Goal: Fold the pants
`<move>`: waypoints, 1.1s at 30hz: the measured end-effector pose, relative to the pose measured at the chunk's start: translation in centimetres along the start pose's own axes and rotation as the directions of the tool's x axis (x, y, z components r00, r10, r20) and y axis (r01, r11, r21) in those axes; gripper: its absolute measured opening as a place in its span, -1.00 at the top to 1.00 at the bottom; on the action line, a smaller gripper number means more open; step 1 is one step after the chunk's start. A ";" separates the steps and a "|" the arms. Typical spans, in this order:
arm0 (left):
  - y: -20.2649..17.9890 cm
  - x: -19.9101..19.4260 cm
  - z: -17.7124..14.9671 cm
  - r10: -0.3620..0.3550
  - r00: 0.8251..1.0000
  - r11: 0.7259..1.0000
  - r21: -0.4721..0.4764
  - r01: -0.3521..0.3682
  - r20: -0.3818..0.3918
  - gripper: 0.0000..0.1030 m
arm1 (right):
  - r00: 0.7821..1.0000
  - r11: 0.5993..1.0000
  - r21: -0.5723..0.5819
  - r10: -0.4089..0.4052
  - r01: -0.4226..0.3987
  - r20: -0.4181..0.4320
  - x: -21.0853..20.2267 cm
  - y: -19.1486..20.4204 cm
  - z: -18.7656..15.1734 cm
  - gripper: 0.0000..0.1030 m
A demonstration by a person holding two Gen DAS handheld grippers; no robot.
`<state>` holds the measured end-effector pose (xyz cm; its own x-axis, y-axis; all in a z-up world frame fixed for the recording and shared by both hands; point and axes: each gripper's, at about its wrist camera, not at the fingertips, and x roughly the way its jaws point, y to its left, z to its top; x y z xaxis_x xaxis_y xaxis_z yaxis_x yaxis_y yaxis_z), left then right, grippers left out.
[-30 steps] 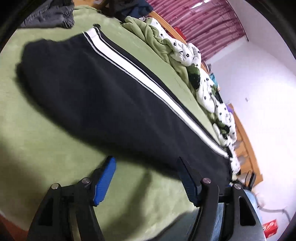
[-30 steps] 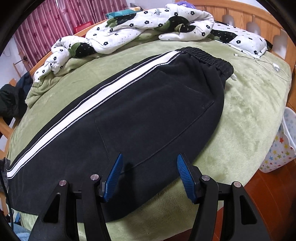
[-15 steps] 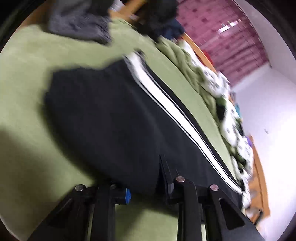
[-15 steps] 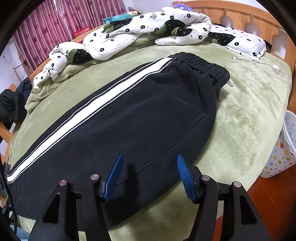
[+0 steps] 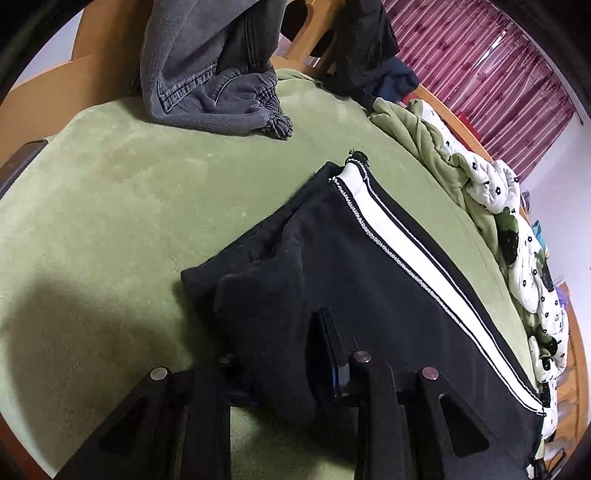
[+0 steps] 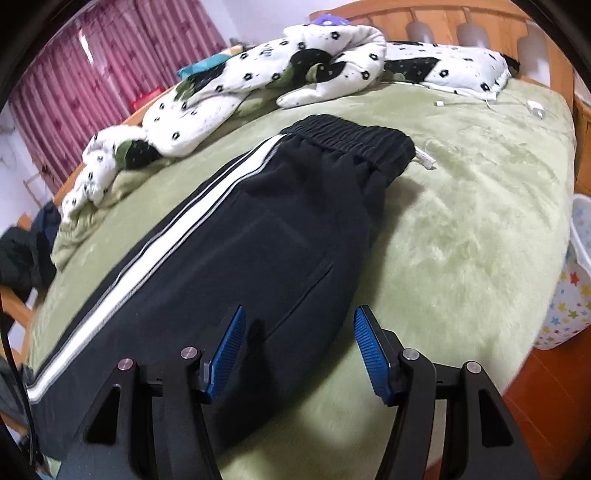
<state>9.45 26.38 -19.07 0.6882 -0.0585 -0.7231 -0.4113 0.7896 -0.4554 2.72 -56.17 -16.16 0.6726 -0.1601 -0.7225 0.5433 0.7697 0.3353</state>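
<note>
No brand mark, label or readable writing shows on anything in either view. The surface is a bed covered by a green plush blanket (image 6: 480, 206), with a wooden headboard (image 6: 480, 22) behind it, pink-red curtains (image 6: 74, 74) along the wall, and a reddish wooden floor (image 6: 546, 398) beside the bed. A white quilt with black flowers (image 6: 229, 85) lies bunched along the far side of the blanket, a white charging cable (image 6: 491, 99) lies near the headboard, and a white bin with coloured stars (image 6: 569, 295) stands on the floor at the bed's edge. In the left wrist view grey jeans (image 5: 218, 81) hang down onto the blanket's far corner and dark clothes (image 5: 365, 48) hang over a wooden frame. The black pants (image 6: 258, 240) with a white side stripe (image 5: 406, 258) lie flat and lengthwise on the blanket, the elastic waistband (image 6: 351, 136) toward the headboard. The left gripper (image 5: 280, 369) is clamped on the pants near the cuff end, with black cloth bunched and raised between its closed fingers. The right gripper (image 6: 299, 350) is released, its blue fingers (image 6: 229, 347) spread wide just above the near edge of the pants at the seat, one over the cloth and the other over bare blanket; whether they touch the cloth cannot be told
</note>
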 end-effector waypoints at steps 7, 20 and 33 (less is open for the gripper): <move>-1.1 -0.1 -0.1 0.057 0.998 0.997 0.054 -0.056 0.001 0.54 | 0.998 0.992 0.109 0.056 -0.059 0.036 4.8 -2.4 5.1 -0.25; -4.1 -2.0 -0.5 0.136 0.987 0.975 0.165 -0.148 0.082 0.79 | 0.994 0.996 -0.002 0.089 -0.089 0.057 3.9 -1.9 11.1 0.31; -1.2 -2.5 -0.9 0.082 0.996 0.994 0.072 -0.083 0.018 0.42 | 0.993 0.994 -0.033 -0.106 0.104 -0.049 0.2 -3.1 7.7 -0.16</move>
<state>7.70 24.97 -17.20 0.6632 0.0173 -0.7482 -0.4226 0.8338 -0.3552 5.02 -63.35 -12.71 0.5860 -0.2098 -0.7827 0.5932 0.7691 0.2379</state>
